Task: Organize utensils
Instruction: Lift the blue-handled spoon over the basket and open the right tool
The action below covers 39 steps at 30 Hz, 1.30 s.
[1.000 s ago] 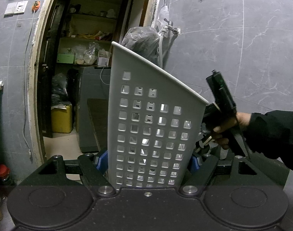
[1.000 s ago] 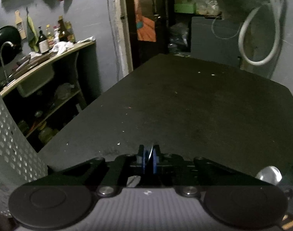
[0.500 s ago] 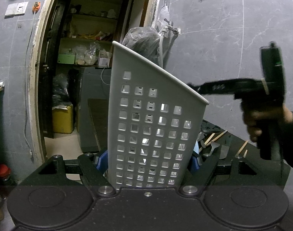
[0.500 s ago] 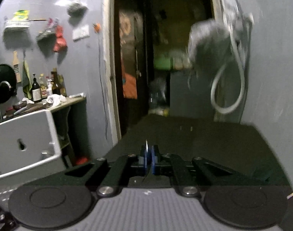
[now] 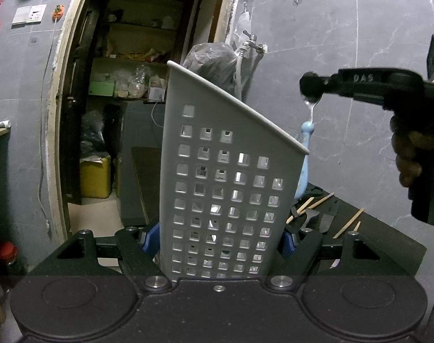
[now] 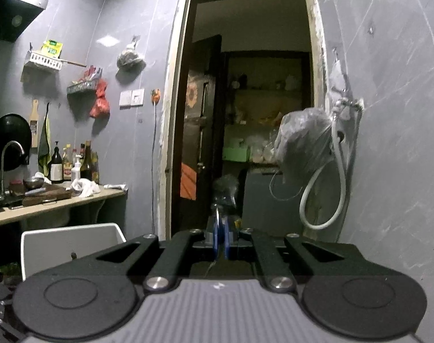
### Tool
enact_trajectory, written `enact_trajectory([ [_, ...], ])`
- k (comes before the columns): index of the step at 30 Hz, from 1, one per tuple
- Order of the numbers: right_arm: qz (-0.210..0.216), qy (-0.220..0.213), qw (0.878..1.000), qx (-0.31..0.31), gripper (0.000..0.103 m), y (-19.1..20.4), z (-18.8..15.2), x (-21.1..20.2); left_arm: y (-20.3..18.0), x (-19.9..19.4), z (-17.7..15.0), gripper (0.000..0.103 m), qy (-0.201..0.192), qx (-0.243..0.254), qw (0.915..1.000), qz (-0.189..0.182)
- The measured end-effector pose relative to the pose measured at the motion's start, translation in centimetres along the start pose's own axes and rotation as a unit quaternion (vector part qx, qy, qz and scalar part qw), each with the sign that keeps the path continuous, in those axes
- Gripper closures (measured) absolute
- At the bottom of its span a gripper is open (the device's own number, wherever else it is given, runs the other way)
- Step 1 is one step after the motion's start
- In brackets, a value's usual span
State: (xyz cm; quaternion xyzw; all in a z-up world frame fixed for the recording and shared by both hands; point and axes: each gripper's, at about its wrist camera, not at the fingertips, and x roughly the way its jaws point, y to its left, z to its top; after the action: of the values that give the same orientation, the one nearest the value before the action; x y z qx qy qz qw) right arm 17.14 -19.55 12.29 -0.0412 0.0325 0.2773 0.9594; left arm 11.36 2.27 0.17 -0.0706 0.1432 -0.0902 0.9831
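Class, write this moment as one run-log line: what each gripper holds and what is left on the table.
left gripper: shut on holder | right gripper: shut on spoon, hanging beside holder | table: chopsticks, knife remain

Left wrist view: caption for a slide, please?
Left gripper clamps a white perforated utensil caddy while the right gripper dangles a blue-handled spoon beside its rim.

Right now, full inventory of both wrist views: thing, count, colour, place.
utensil caddy: 1, grey, perforated, clamped in left gripper
spoon: 1, pale blue handle, hanging from right gripper beside caddy rim
chopsticks: several, wooden, loose on dark table
knife: 1, dark, on table by chopsticks
bagged bundle: 1, grey plastic, hung on tap
hose: 1, white, looped under tap
bottles: several, dark, on left counter
left gripper: shut on caddy
right gripper: shut on spoon
hand: 1, gripping right handle
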Motion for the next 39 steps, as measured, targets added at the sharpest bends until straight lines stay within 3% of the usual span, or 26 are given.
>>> enact_trajectory([
  [8,-0.005,-0.038,0.999,-0.007,0.098,1.5,1.4,-2.9,-0.2,-0.1,0.0,0.025,0.000,0.004,1.0000,0.000],
  [25,0.001,-0.197,0.980,0.029,0.097,3.9,3.8,-6.4,0.1,-0.2,-0.1,0.025,-0.002,0.010,0.9999,-0.010],
  [33,-0.001,-0.200,0.980,-0.011,0.097,7.2,2.0,-5.8,0.2,-0.3,-0.2,0.025,-0.003,0.011,0.9999,-0.012],
  [39,0.005,-0.173,0.984,-0.035,0.097,9.1,0.0,-5.4,0.2,-0.3,-0.2,0.025,-0.003,0.013,0.9999,-0.010],
])
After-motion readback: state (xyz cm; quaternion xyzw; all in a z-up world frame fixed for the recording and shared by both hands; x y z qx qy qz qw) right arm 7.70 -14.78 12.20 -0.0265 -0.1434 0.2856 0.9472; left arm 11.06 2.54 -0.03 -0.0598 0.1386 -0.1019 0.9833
